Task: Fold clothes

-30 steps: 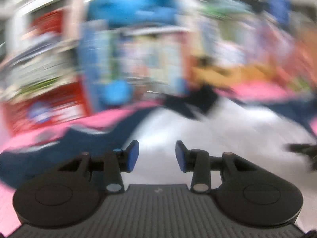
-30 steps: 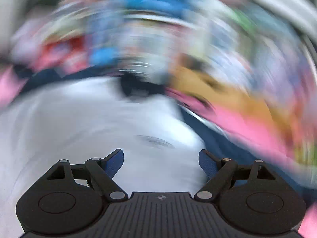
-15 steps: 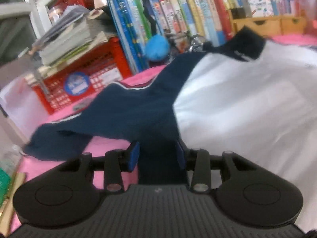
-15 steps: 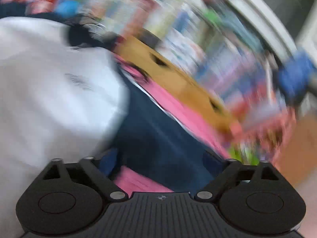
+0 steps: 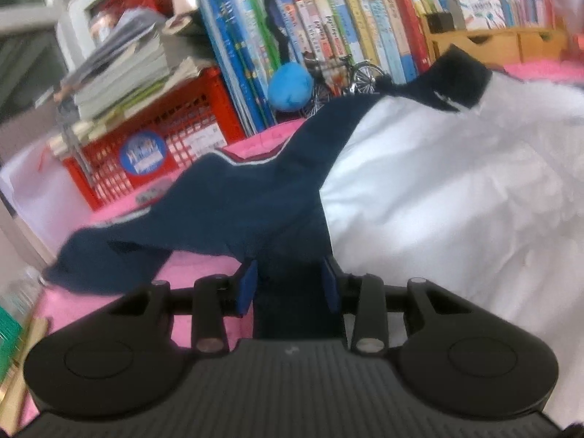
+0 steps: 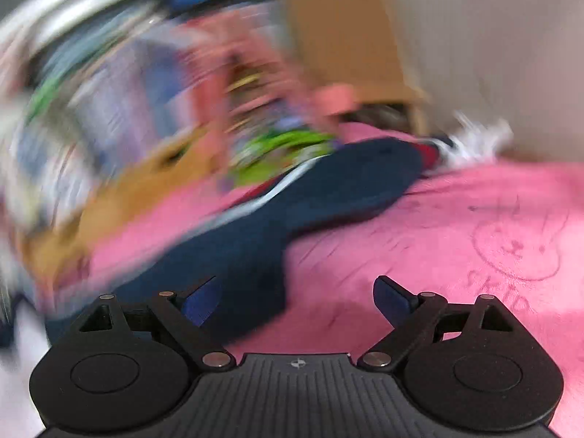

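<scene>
We have the left gripper settled at the armpit of the shirt, where half a second ago it was already parked on the same dark cloth and a second ago hung over the white body with nothing between its pads. The right gripper has swung away from the white body it faced a second ago and now looks, through heavy blur, along the right sleeve toward its cuff. We judge that the first step of the fold is being set up: one hand pins the left sleeve, the other goes for a second hold.

The shirt lies spread on the pink blanket, white body in the middle, navy sleeves thrown out to either side, collar toward the books and the red crate.

Our left fingers stand narrow, with a bunch of navy cloth filling the gap and touching both blue pads, so we read them as clenched on the sleeve near the shoulder seam. Our right fingers are spread wide and grasp nothing; the sleeve's edge runs under the left pad, the blanket shows bare between them, and no pad presses cloth.

We expect the sleeve to sag and slide once lifted, so the right hand will need a firm bite before any pull
</scene>
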Tool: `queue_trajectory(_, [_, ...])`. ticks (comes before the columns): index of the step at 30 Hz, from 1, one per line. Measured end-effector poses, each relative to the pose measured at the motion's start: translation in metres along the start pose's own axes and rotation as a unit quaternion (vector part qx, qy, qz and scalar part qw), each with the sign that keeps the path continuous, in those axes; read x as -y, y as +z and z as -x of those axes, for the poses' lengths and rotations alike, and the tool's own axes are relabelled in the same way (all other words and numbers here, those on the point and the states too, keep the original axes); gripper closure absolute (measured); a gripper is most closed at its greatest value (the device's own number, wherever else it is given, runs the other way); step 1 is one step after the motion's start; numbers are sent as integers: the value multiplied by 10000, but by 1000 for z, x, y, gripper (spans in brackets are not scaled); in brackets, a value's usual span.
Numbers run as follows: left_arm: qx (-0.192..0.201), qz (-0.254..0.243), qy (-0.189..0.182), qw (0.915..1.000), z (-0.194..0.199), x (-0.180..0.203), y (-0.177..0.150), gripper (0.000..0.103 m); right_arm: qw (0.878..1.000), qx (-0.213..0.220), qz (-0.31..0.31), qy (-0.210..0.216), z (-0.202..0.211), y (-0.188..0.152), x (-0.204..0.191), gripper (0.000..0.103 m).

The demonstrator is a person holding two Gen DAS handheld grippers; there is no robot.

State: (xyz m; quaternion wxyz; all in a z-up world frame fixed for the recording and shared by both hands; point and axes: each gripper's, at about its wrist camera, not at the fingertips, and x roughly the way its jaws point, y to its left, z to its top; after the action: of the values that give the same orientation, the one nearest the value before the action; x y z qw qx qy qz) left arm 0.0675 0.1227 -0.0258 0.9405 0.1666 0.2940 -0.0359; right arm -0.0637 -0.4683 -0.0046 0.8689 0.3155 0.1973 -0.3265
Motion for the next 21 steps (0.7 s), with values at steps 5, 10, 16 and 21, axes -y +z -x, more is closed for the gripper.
queue_trajectory(5, [-32,136,-1,9999,0,-1,0,65,9957,-1,-659,-650,-59,45,34,86])
queue_trajectory(10, [-81,422,-76,9990,-1,-6,1,65,9531,1534,2160,-1461,-48,61,-7,95])
queue_trajectory(16, [-79,532,-145,9984,-2,-9,-1,65,9567,392,2279,-1770,-55,44,0,33])
queue_trajectory(21, [-81,594,-173,9980,-2,-10,-1,65,9792,367,1987,-162,33,-10,-1,25])
